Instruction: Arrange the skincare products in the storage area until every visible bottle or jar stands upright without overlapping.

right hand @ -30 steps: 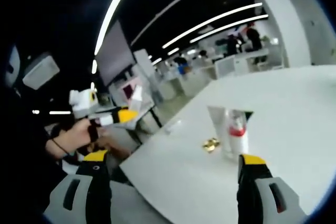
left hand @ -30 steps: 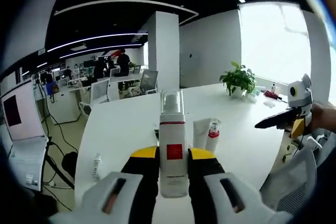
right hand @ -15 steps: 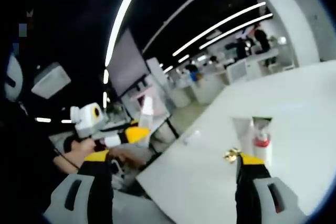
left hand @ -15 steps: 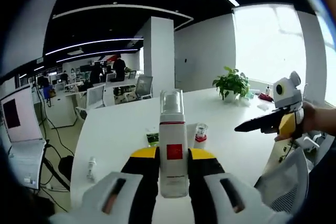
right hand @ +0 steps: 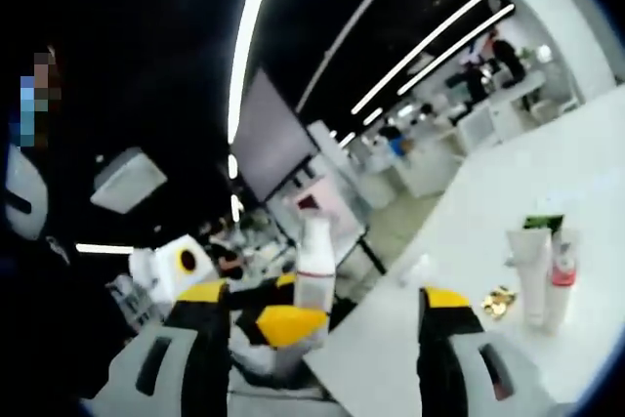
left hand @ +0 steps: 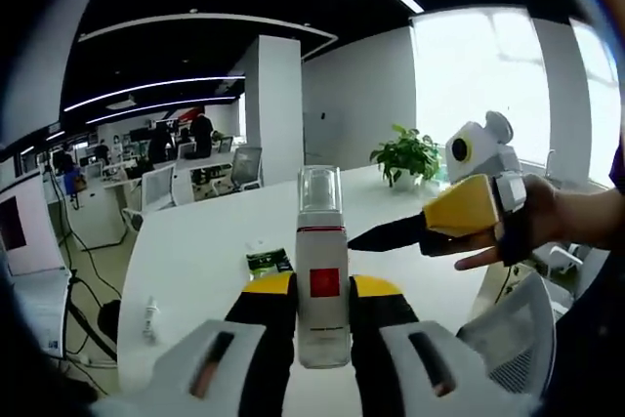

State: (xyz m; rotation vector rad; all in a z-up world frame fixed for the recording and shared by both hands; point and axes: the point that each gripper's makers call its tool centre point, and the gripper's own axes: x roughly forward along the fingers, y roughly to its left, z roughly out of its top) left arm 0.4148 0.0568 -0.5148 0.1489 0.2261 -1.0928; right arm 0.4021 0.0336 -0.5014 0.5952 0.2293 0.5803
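Note:
A white pump bottle (left hand: 322,275) with a red label and a clear cap stands upright between my left gripper's (left hand: 322,290) yellow-tipped jaws, which are shut on it, above the white table (left hand: 195,261). My right gripper (left hand: 376,235), held by a hand (left hand: 532,231), reaches in from the right, its dark tips close beside the bottle. In the right gripper view my right gripper (right hand: 322,305) is open and wide, with the held bottle (right hand: 314,256) and the left gripper (right hand: 293,324) between its jaws. A white tube (right hand: 532,275) and a red-capped bottle (right hand: 562,271) stand together on the table.
A green packet (left hand: 266,261) lies on the table behind the held bottle, and a small item (left hand: 149,312) lies near the left edge. A gold item (right hand: 501,302) sits by the tube. A potted plant (left hand: 405,153) stands at the far end. Office desks and people are beyond.
The right gripper has moved left, from the table's right side to just beside the held bottle. Both views have shifted. The left gripper still holds the bottle.

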